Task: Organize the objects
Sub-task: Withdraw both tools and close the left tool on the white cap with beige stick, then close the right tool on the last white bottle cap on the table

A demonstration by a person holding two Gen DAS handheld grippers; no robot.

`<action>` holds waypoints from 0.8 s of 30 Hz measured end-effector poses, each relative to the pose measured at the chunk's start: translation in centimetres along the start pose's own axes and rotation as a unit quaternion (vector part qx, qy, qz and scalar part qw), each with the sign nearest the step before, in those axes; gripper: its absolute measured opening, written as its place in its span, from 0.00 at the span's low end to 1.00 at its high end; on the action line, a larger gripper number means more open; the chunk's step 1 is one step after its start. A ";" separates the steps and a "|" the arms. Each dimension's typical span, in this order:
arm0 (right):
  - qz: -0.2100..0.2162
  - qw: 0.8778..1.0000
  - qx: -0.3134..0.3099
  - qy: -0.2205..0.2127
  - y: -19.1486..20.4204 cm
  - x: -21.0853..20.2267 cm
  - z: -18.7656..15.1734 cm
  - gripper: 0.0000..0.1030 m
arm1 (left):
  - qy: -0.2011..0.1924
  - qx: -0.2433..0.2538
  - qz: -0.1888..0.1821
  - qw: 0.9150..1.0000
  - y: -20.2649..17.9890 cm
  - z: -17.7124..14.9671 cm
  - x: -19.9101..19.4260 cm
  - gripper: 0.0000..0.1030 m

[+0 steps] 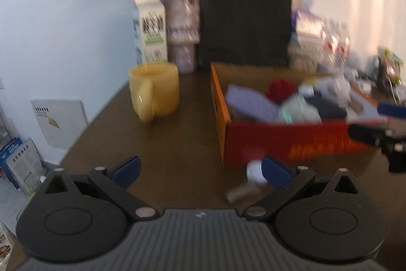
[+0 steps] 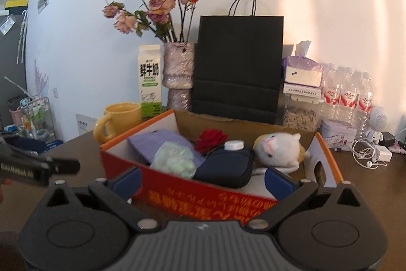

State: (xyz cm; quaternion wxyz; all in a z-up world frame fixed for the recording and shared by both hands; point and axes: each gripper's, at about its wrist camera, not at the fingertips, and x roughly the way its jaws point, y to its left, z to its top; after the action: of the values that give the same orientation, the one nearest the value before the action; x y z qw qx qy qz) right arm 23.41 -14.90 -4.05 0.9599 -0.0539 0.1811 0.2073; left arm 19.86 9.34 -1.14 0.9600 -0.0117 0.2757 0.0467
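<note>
In the left wrist view, the left gripper (image 1: 200, 170) stands wide open with nothing between its blue pads, low over the brown table (image 1: 177, 139). A small bottle (image 1: 247, 183) with a white cap lies on its side just ahead and to the right, beside the right pad, its long axis slanting from lower left to upper right, cap end toward the red box (image 1: 291, 141) (motion blur hides finer detail). The yellow mug (image 1: 154, 90) stands farther off to the left. In the right wrist view, the right gripper (image 2: 201, 179) is likewise spread wide and empty, facing the box's near wall, with the plush toy (image 2: 277, 147) and dark pouch (image 2: 225, 166) already inside. The bottle is not visible here, so the left gripper seems the nearer.
</note>
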 end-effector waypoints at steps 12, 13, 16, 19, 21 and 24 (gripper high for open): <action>-0.003 0.999 0.021 0.025 -0.4 -0.3 -2.3 1.00 | 0.059 0.015 -0.029 0.998 -2.0 -2.4 3.6 0.72; -0.002 0.999 0.023 0.027 -0.5 -0.2 -2.4 1.00 | 0.057 0.017 -0.032 0.998 -2.1 -2.4 3.7 0.70; 0.002 0.999 0.026 0.031 -0.6 0.1 -2.6 1.00 | 0.050 0.018 -0.047 0.998 -2.2 -2.3 3.8 0.59; 0.005 0.999 0.022 0.036 -0.3 0.3 -2.7 1.00 | 0.042 0.027 -0.053 0.997 -2.4 -2.3 3.9 0.38; 0.006 0.999 0.019 0.038 -0.2 0.4 -2.8 1.00 | 0.039 0.030 -0.060 0.997 -2.6 -2.3 3.8 0.17; 0.006 0.999 0.016 0.042 0.0 0.5 -2.9 1.00 | 0.037 0.035 -0.054 0.997 -2.6 -2.3 3.8 0.07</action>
State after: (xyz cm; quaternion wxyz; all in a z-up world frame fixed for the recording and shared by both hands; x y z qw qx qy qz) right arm 22.92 -15.23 -6.96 0.9510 -0.0459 0.2247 0.2072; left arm 22.06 6.95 -5.13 0.9502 0.0052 0.3112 -0.0153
